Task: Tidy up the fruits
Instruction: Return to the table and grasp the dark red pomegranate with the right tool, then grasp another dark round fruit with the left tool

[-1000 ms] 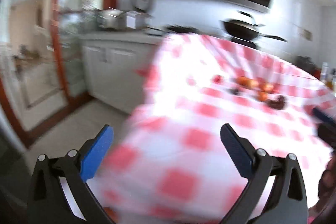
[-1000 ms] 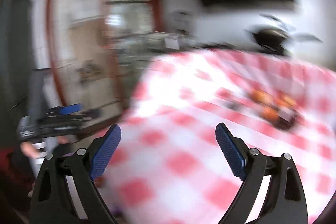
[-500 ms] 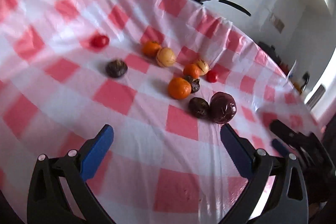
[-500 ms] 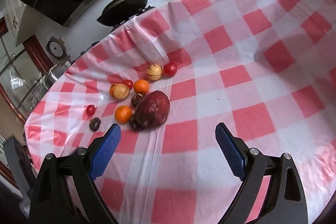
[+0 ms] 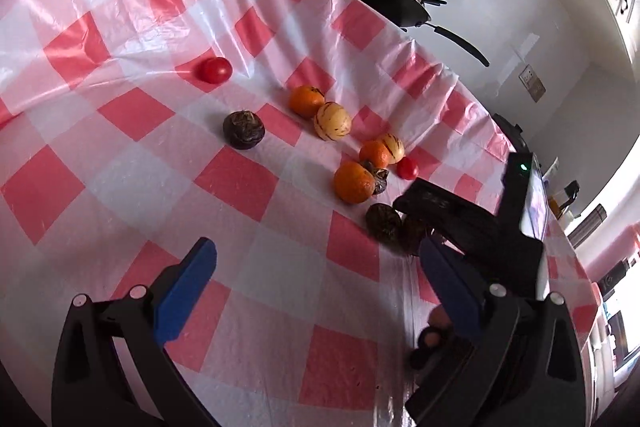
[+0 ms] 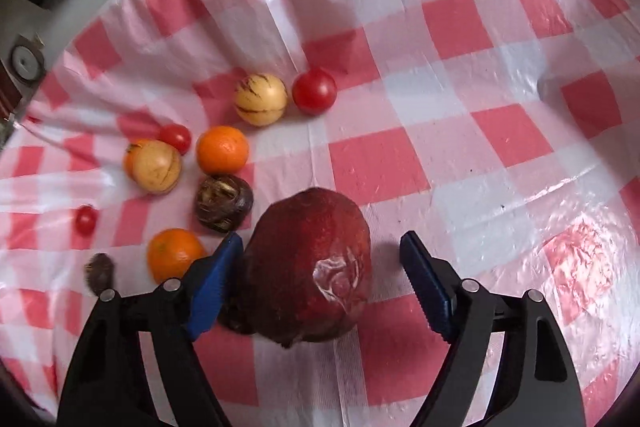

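The right tongs (image 6: pixel 320 267) straddle the large dark red fruit (image 6: pixel 308 267) lying on the checked cloth of the desk (image 6: pixel 460 107). Their jaws have just been closing; the left pad sits right against the fruit's side, while a gap shows between the fruit and the right pad, so it is not gripped. Just beyond the red fruit lies a dark wrinkled fruit (image 6: pixel 224 203), with an orange (image 6: pixel 222 150) beyond that, and a striped yellow fruit (image 6: pixel 260 99) touching a red tomato (image 6: pixel 314 91) farther still. Another orange (image 6: pixel 174 255) lies left of the red fruit. The left tongs (image 5: pixel 316 279) hang wide and empty over bare cloth, near the red fruit.
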`<action>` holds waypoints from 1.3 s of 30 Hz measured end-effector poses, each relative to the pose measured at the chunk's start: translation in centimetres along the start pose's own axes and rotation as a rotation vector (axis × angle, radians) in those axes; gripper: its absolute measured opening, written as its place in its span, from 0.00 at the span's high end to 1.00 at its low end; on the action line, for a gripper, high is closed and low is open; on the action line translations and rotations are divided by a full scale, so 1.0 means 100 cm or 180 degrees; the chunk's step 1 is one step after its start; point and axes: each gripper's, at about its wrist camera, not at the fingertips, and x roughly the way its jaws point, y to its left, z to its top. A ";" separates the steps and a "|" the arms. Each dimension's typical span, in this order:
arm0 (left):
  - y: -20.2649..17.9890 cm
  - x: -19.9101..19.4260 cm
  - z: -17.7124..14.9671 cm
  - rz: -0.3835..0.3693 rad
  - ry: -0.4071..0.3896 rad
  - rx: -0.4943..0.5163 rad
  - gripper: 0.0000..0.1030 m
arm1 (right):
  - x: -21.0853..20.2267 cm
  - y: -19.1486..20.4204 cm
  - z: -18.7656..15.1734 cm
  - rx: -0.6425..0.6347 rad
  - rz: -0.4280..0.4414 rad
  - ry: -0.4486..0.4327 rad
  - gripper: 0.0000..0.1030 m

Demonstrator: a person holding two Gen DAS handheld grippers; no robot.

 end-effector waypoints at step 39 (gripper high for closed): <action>-0.126 0.146 -0.012 0.1045 0.0767 0.1568 0.51 | -0.051 -0.131 -0.030 0.0239 0.0586 -0.0160 0.48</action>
